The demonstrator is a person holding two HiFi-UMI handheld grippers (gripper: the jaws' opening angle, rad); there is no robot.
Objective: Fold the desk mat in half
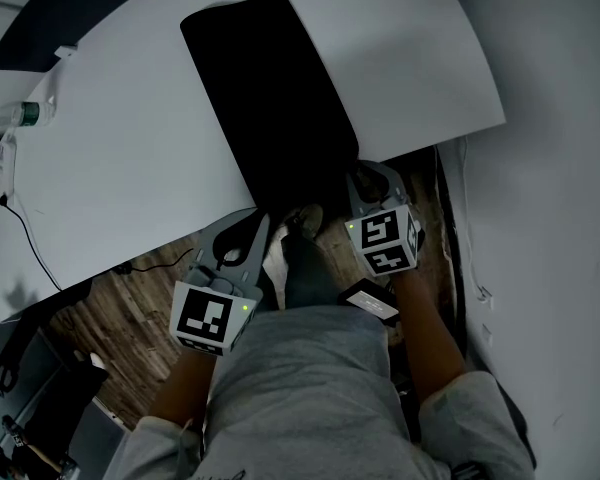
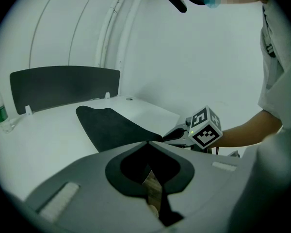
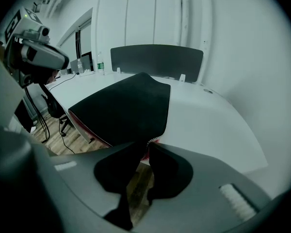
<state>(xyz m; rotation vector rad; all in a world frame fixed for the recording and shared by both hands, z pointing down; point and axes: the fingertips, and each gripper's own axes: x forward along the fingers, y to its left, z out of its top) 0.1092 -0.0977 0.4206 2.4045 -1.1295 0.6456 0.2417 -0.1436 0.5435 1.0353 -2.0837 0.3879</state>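
Note:
A long black desk mat (image 1: 270, 98) lies flat and slanted on the white desk (image 1: 130, 158), with its near end hanging over the desk's front edge. The left gripper (image 1: 265, 218) is at the mat's near left corner. In the left gripper view its tips (image 2: 148, 143) meet on the mat's edge (image 2: 111, 127). The right gripper (image 1: 356, 175) is at the near right corner. In the right gripper view its jaws (image 3: 148, 143) stand slightly apart, with the mat's stitched corner (image 3: 126, 110) and red underside at the tips.
A dark partition panel (image 2: 63, 86) stands along the desk's far edge, with a water bottle (image 1: 25, 113) beside it. A black cable (image 1: 30, 238) trails over the desk's left side to the wood floor (image 1: 150, 298). An office chair (image 3: 51, 106) stands at the left.

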